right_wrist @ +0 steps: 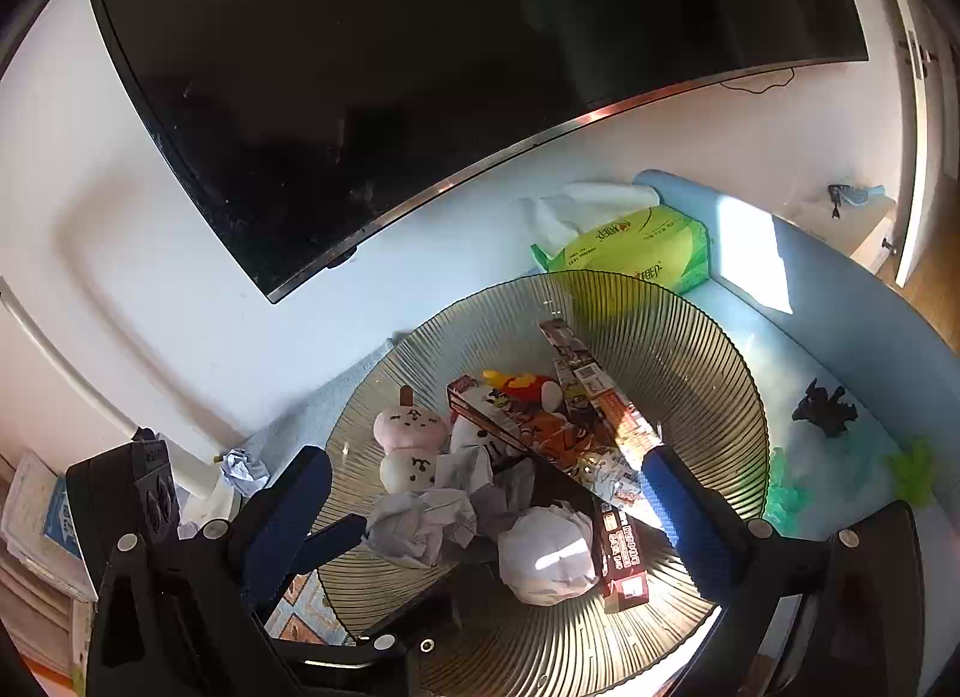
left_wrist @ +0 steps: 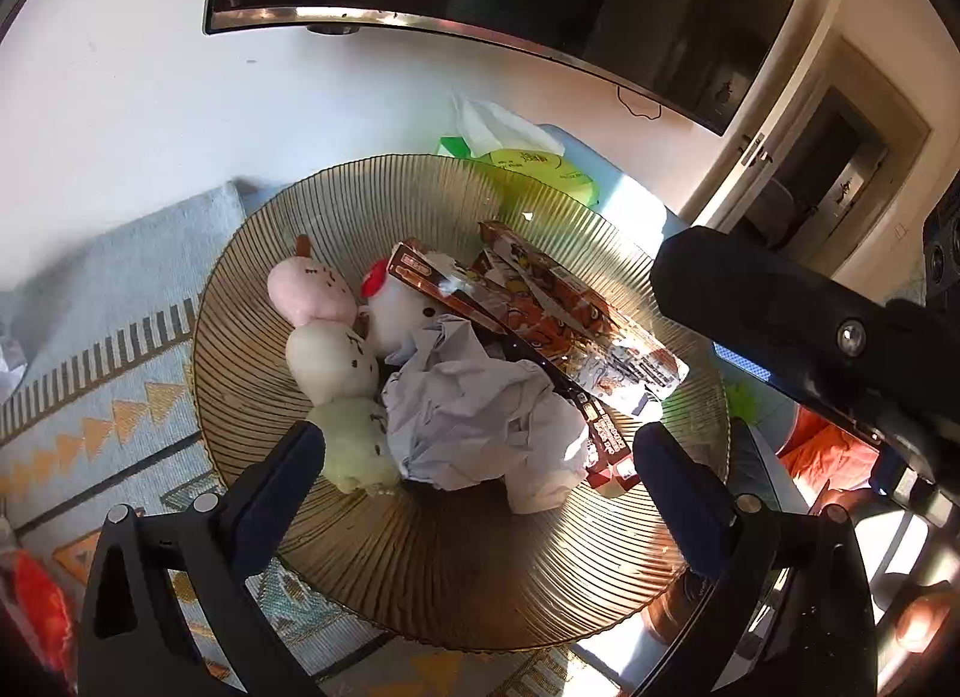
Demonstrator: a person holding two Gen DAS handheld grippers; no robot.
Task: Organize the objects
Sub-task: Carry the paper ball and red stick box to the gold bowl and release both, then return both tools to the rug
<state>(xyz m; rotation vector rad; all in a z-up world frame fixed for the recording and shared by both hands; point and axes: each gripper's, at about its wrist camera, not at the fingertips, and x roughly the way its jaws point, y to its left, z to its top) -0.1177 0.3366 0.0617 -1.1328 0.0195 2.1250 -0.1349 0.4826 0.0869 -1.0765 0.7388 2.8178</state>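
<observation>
Left wrist: crumpled paper (left_wrist: 474,415) lies between the spread left tool (left_wrist: 480,457) fingers.

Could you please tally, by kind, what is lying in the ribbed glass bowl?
Plush toys: 2 (skewer plush, white plush with a red bow)
Printed cartons: 2 (dark carton, orange carton)
Crumpled paper: 2, as far as visible (grey paper wad, white paper wad)
Total: 6

Crumpled paper (left_wrist: 474,415) is covering the white plush (left_wrist: 399,316); box print (right_wrist: 624,553) is reading too small, lower centre.
</observation>
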